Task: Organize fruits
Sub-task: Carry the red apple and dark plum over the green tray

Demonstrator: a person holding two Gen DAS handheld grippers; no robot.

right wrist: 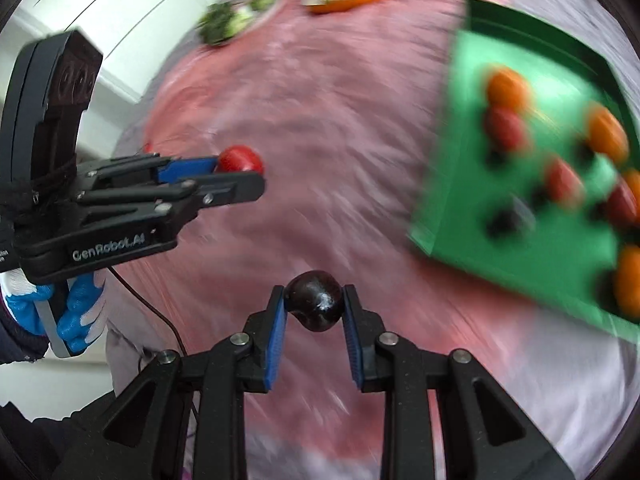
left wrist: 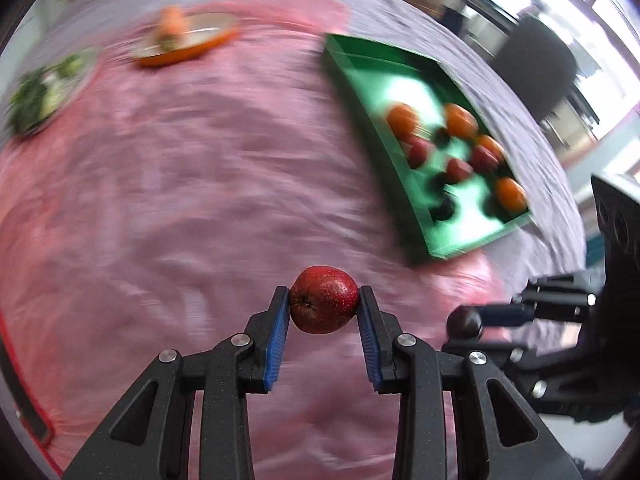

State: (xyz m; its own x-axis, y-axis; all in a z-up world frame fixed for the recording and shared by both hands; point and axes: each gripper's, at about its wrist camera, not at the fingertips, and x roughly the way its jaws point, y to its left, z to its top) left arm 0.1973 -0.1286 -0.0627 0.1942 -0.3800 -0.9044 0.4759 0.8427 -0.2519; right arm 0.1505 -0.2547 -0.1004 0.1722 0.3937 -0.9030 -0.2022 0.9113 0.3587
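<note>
left tongs (left wrist: 323,307): my grip on red fruit (left wrist: 324,299)
right tongs (right wrist: 314,307): gripping dark fruit (right wrist: 315,301)
green tray (left wrist: 404,196): part filled, these two left

Green tray (right wrist: 520,240) fruits, perhaps blurred oranges

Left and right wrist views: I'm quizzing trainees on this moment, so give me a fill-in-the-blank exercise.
1. The left gripper is shut on a ____ fruit.
2. The right gripper is shut on a ____ fruit.
3. Oranges lie in the ____ tray.
4. The cloth is ____.

Missing: red; dark; green; pink
</note>
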